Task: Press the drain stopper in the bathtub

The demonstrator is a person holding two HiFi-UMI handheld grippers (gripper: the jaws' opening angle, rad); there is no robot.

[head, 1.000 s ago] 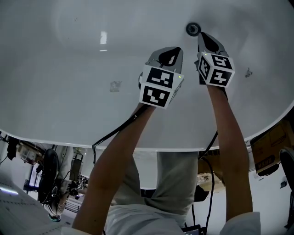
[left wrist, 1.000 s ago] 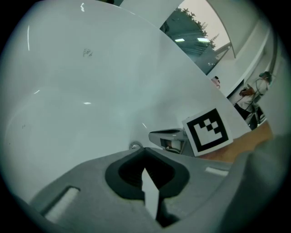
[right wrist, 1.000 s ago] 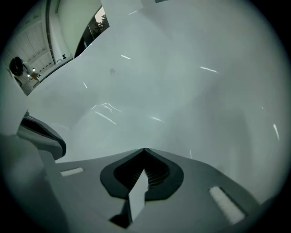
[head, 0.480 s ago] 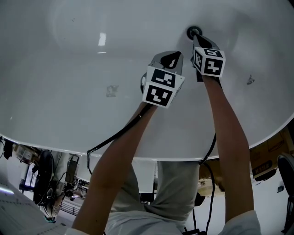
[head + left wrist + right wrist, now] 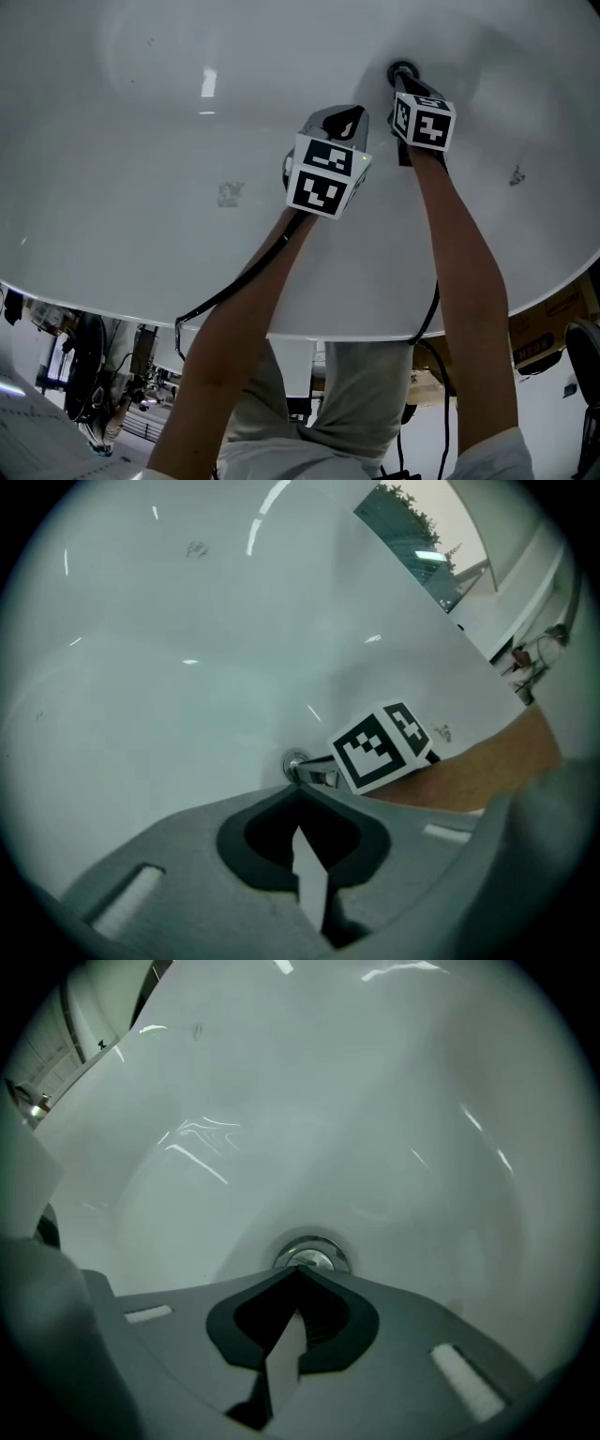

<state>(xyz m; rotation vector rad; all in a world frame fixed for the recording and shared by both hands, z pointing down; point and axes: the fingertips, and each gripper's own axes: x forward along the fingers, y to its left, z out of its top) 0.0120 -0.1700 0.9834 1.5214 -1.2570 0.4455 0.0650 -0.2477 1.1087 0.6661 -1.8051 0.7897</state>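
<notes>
The round chrome drain stopper (image 5: 310, 1254) sits in the floor of the white bathtub (image 5: 187, 150). In the head view it shows as a dark ring (image 5: 401, 70) at the upper right. My right gripper (image 5: 409, 82) is shut, and its closed tips meet the stopper's near edge (image 5: 300, 1271). My left gripper (image 5: 349, 111) is shut too, empty, and hangs over bare tub floor left of the right one. The left gripper view shows the stopper (image 5: 294, 762) beyond its closed tips (image 5: 298, 789), with the right gripper's marker cube (image 5: 382, 746) beside it.
The tub's curved white rim (image 5: 309, 330) runs across the lower head view, with my arms reaching over it. Small dark specks (image 5: 231, 194) mark the tub floor. Past the rim lie a cardboard box (image 5: 553, 319) and cluttered equipment (image 5: 103, 384).
The right gripper has moved forward from just short of the drain stopper until its closed tips reach it. The left gripper has barely shifted.
</notes>
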